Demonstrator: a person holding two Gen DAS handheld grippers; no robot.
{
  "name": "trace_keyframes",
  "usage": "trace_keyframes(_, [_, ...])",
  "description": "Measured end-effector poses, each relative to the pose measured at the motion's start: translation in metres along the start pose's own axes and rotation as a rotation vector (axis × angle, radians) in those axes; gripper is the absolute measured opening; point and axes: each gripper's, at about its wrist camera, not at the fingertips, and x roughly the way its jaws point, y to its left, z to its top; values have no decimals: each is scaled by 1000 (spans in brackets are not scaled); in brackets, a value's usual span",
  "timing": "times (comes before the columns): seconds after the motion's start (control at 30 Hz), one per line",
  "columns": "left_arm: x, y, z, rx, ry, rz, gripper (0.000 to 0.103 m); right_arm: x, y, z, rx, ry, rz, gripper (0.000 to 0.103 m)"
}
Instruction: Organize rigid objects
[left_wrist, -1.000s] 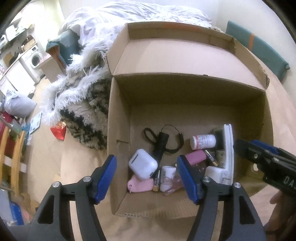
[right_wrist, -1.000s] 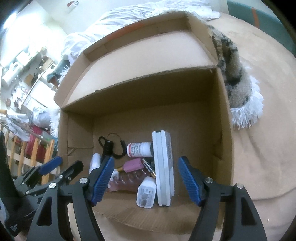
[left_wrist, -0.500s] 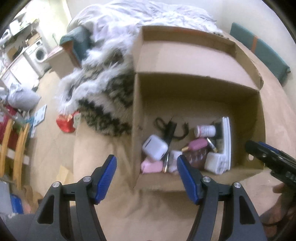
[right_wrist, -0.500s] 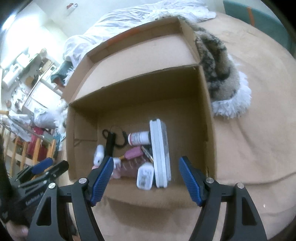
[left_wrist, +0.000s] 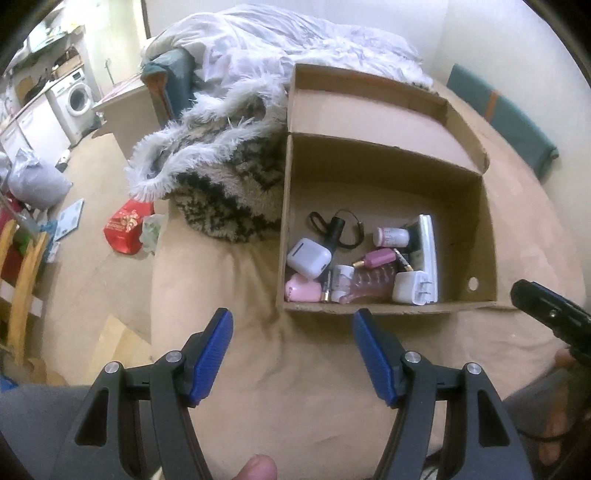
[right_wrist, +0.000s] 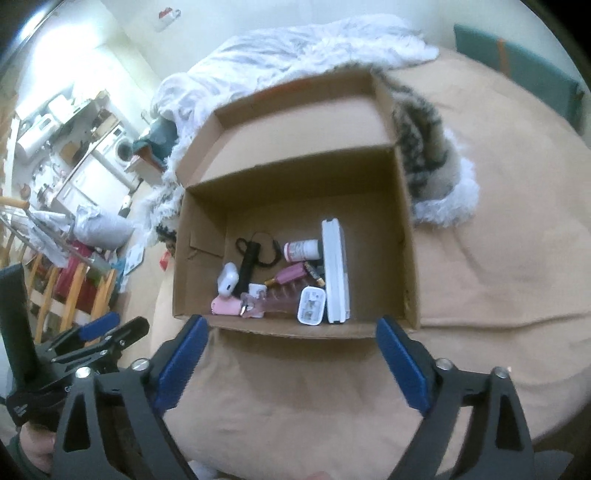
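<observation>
An open cardboard box (left_wrist: 484, 236) (right_wrist: 404, 236) sits on a tan bed. Several small rigid items lie along its near wall: a white earbud case (left_wrist: 308, 257) (right_wrist: 226, 282), a black flashlight with strap (left_wrist: 335, 232), a white pill bottle (left_wrist: 390, 236) (right_wrist: 303, 249), a pink bottle (left_wrist: 377, 257), a white charger plug (left_wrist: 412, 287) (right_wrist: 312, 306) and a long white device (left_wrist: 428, 247) (right_wrist: 334, 269). My left gripper (left_wrist: 293, 354) is open and empty, in front of the box. My right gripper (right_wrist: 291, 363) is open and empty, also before the box.
A furry black-and-white blanket (left_wrist: 221, 177) (right_wrist: 424, 155) lies against the box. A white duvet (left_wrist: 295, 40) is behind. A red bag (left_wrist: 127, 225) lies on the floor at the left, beside a wooden rack (left_wrist: 18, 288). A teal cushion (left_wrist: 509, 122) is far right.
Both grippers have pulled back from over the box toward me, so the box now sits farther away. Both stay open and empty. The items in the box have not moved.
</observation>
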Motion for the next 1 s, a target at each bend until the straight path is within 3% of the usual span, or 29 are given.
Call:
trace_keyframes(0.1, [-8, 0, -5, -10, -36, 6, 68, -14, -3, -6, 21, -58, -27, 103])
trace_keyframes(0.17, [-13, 1, -7, -17, -77, 21, 89, -21, -4, -10, 24, -92, -19, 103])
trace_keyframes(0.33, [-22, 5, -7, -55, -139, -7, 102, -31, 0, -19, -27, -205, -54, 103])
trace_keyframes(0.63, [-33, -5, -7, -5, -259, 43, 102, -21, 5, -26, -74, -272, -48, 103])
trace_keyframes(1.0, [-21, -2, -6, -28, -210, 32, 102, -12, -2, -24, -52, -246, -63, 103])
